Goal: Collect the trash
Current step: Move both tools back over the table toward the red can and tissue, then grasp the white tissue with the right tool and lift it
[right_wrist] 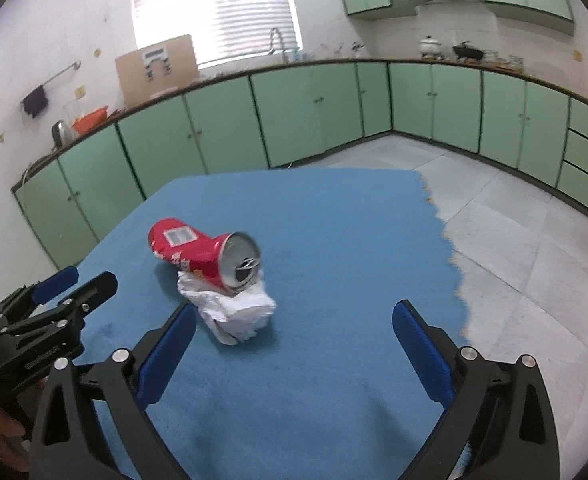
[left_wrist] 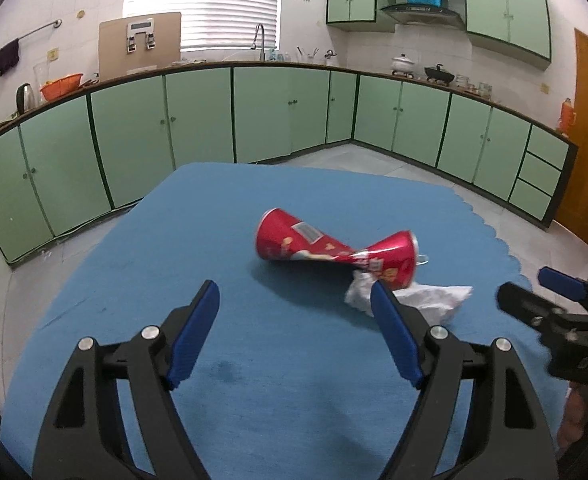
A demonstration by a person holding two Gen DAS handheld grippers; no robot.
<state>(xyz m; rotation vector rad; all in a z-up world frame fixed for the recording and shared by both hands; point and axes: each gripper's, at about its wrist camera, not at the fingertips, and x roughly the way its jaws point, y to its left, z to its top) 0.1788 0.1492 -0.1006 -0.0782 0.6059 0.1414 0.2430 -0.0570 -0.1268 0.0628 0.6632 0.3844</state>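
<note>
A crushed red can [left_wrist: 334, 250] lies on its side on the blue table mat [left_wrist: 254, 360]. One end rests on a crumpled white paper [left_wrist: 426, 300]. My left gripper [left_wrist: 294, 292] is open and empty, a little short of the can and above the mat. In the right wrist view the can [right_wrist: 202, 254] and the paper [right_wrist: 234, 312] lie ahead to the left. My right gripper [right_wrist: 294, 316] is open and empty, just right of the paper. The right gripper also shows in the left wrist view [left_wrist: 534, 288], and the left gripper in the right wrist view [right_wrist: 76, 282].
The mat [right_wrist: 334, 240] has a scalloped right edge with grey tile floor [right_wrist: 514, 240] beyond. Green kitchen cabinets [left_wrist: 198, 116] run along the far walls, with a sink, pots and a cardboard box [left_wrist: 140, 42] on the counter.
</note>
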